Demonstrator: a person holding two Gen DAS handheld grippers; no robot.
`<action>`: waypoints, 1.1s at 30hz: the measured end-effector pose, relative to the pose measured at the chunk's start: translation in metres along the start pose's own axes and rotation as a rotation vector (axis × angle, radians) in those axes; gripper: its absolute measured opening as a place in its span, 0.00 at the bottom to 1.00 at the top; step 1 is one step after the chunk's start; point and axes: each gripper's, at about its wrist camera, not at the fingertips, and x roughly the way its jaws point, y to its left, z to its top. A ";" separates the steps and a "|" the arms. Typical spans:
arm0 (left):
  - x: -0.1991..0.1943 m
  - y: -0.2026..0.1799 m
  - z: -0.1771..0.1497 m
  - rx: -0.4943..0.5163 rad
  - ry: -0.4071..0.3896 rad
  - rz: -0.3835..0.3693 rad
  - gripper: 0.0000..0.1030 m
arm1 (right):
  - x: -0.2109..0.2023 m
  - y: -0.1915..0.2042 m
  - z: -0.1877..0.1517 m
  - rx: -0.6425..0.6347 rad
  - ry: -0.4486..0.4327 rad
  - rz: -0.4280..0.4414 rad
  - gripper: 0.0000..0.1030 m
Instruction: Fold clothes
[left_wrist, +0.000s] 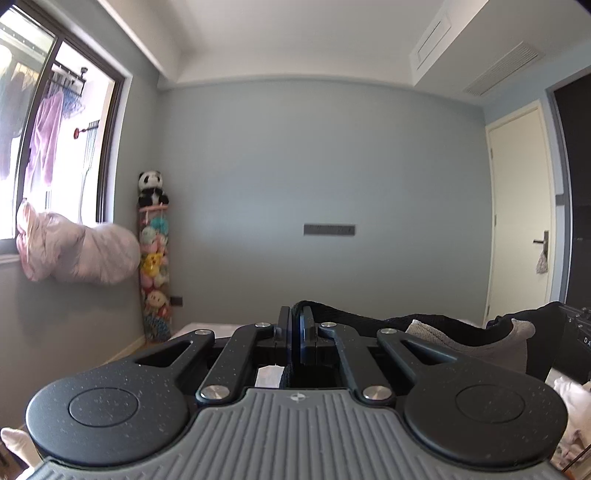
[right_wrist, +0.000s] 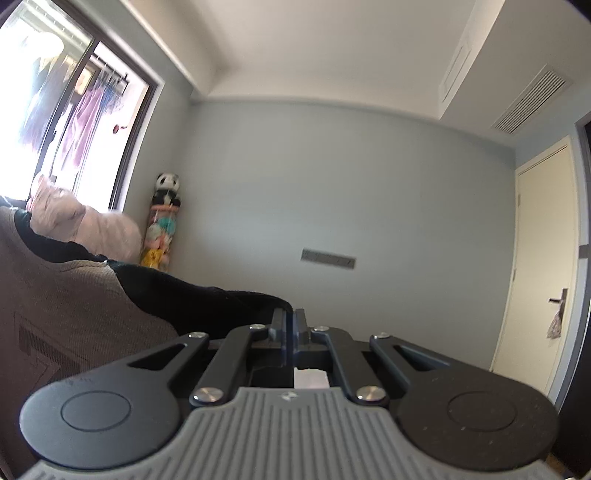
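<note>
Left wrist | one sweater (left_wrist: 461, 332) | two hand-held grippers: left (left_wrist: 295, 317), right (right_wrist: 290, 321) pinching it

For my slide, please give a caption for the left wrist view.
Left gripper shut on a black and beige garment, held level toward a grey-blue wall.

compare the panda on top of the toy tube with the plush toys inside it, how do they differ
The panda is black and white; the plush toys below it are pink, yellow and teal. The panda sits alone, in the open, on top of the tube; the plush toys are stacked on one another inside it. The panda is the highest; the plush toys run down toward the floor. Both are soft toys in the corner by the window.
</note>
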 end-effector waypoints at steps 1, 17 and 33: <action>-0.002 -0.002 0.002 0.003 -0.016 -0.008 0.02 | -0.007 -0.003 0.005 0.001 -0.024 -0.011 0.03; 0.073 -0.020 -0.004 0.069 0.005 -0.070 0.02 | 0.012 -0.026 0.024 -0.070 -0.104 -0.097 0.03; 0.377 -0.020 -0.155 0.217 0.407 -0.016 0.02 | 0.302 -0.008 -0.155 -0.114 0.381 -0.052 0.03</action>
